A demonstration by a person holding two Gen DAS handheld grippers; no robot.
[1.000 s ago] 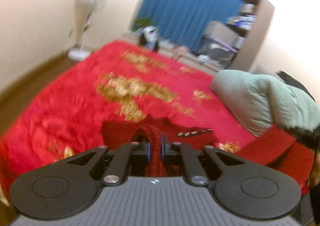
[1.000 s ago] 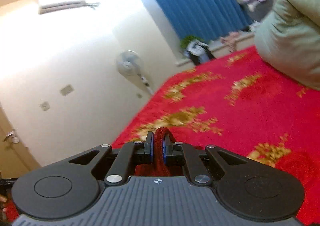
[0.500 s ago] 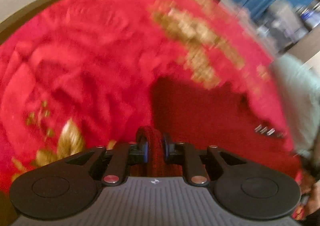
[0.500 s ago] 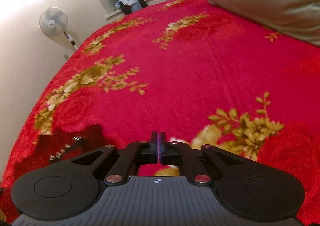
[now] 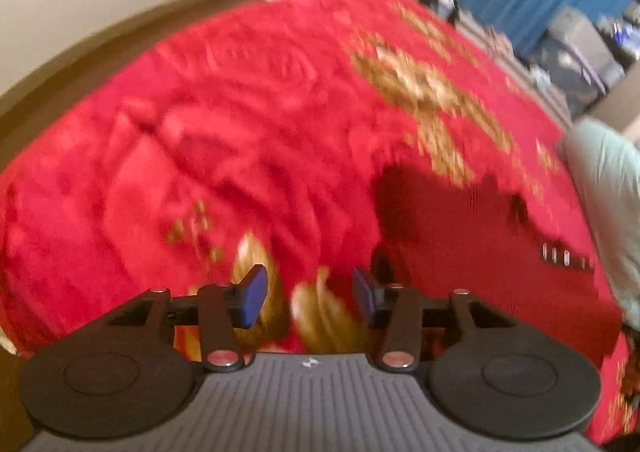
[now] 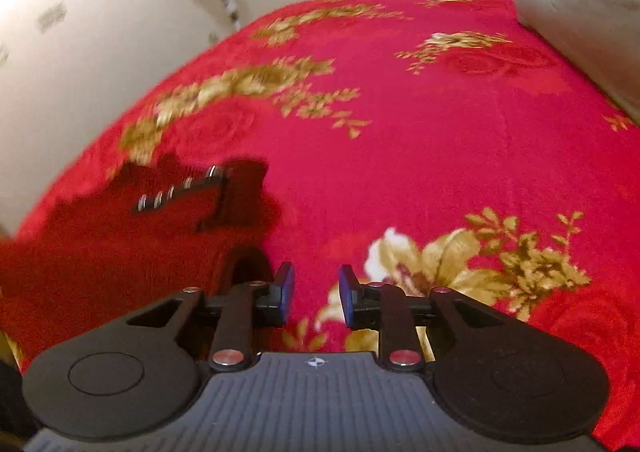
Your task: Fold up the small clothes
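Left wrist: both hand-held grippers (image 5: 310, 294) (image 6: 316, 294), earlier clamping the red garment (image 5: 460, 228), are opening (nothing between).

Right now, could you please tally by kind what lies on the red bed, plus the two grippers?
Dark red knitted garment with a row of metal buttons: 1
Pale green bedding bundle: 1
Grippers, both empty with jaws opening, left gripper and right gripper: 2
Total: 4
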